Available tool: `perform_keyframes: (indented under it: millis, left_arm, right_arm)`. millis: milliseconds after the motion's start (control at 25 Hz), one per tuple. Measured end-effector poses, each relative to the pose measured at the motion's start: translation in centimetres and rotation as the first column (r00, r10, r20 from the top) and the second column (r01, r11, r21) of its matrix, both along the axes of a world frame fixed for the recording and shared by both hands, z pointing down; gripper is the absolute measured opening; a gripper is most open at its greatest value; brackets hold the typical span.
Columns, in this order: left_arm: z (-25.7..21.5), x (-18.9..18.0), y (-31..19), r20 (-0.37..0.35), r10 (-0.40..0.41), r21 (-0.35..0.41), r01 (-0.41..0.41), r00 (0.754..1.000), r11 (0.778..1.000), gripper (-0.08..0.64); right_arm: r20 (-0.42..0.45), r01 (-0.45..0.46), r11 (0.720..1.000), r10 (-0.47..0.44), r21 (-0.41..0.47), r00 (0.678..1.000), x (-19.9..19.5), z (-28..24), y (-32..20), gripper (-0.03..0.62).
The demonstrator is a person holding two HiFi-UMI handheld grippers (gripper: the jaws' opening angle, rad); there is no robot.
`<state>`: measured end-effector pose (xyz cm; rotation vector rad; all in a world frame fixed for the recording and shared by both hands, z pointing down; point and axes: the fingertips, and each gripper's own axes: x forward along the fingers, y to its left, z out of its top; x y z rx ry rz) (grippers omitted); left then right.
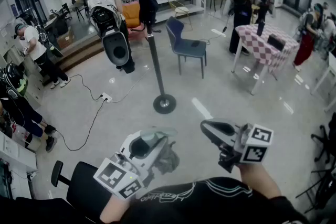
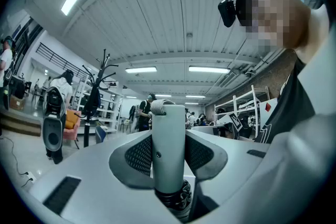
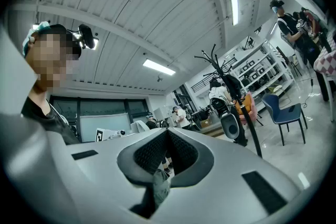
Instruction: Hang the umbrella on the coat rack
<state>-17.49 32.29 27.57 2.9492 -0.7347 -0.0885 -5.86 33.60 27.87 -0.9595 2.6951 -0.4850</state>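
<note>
My left gripper [image 1: 153,140] is shut on a folded grey umbrella [image 1: 167,158], low in the head view; its fabric bunches just right of the jaws. In the left gripper view both pads clamp the upright grey handle [image 2: 168,128] and the gripper [image 2: 168,150] points level. My right gripper [image 1: 209,127] hovers to the right, apart from the umbrella, jaws shut [image 3: 167,150]; a grey scrap shows in the gap below the pads. The black coat rack [image 1: 153,55] stands ahead on a round base [image 1: 164,104]. Its branched top shows as the coat rack [image 2: 98,80] and the coat rack [image 3: 221,72].
A blue chair [image 1: 186,44] stands right of the rack, a checked table [image 1: 264,41] farther right. A black-and-white device [image 1: 116,39] hangs left of the pole. A cable and power strip [image 1: 105,96] lie on the floor. A black office chair [image 1: 79,186] is at lower left. Several people stand around.
</note>
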Motion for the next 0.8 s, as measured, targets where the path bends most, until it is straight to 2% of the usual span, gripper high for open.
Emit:
perform_keyframes:
  millis: [600, 800]
  left_arm:
    - [0.5, 1.3, -0.7, 0.020, -0.038, -0.020, 0.039, 0.999, 0.999, 0.144]
    - [0.3, 2.6, -1.4, 0.023, -0.043, -0.028, 0.044, 0.999, 0.999, 0.144]
  right_arm:
    - [0.010, 0.031, 0.999, -0.030, -0.014, 0.999, 0.9, 0.6, -1.2, 0.012]
    - [0.042, 0.062, 0.998, -0.060, -0.028, 0.997, 1.8, 0.5, -2.0, 0.012]
